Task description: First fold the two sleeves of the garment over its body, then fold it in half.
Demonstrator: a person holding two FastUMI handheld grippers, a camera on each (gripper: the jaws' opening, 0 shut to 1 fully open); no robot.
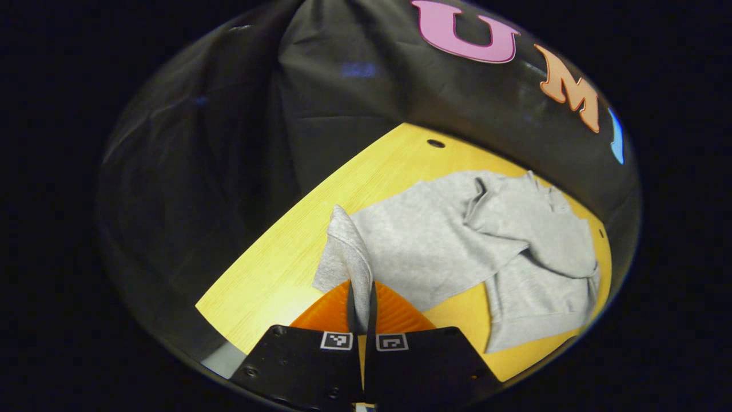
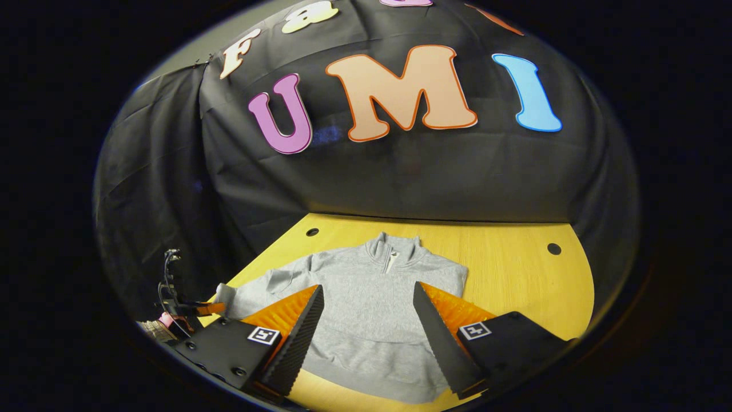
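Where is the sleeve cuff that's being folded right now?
The sleeve cuff is pinched in the left gripper, lifted off the wooden table at the near-left edge of the grey sweatshirt in the left gripper view.

Your left gripper (image 1: 361, 303) has its two fingers (image 1: 350, 309) drawn in almost parallel, pinching a fold of the sleeve (image 1: 350, 252) between them — both fingers press on the cloth, which rises in a peak straight out of the grip. Your right gripper (image 2: 366, 337) holds its fingers (image 2: 297, 337) spread wide, nothing between them — it hovers above the sweatshirt (image 2: 366, 309), pointing forward. In the right gripper view your other gripper (image 2: 189, 309) sits far off at the left edge.
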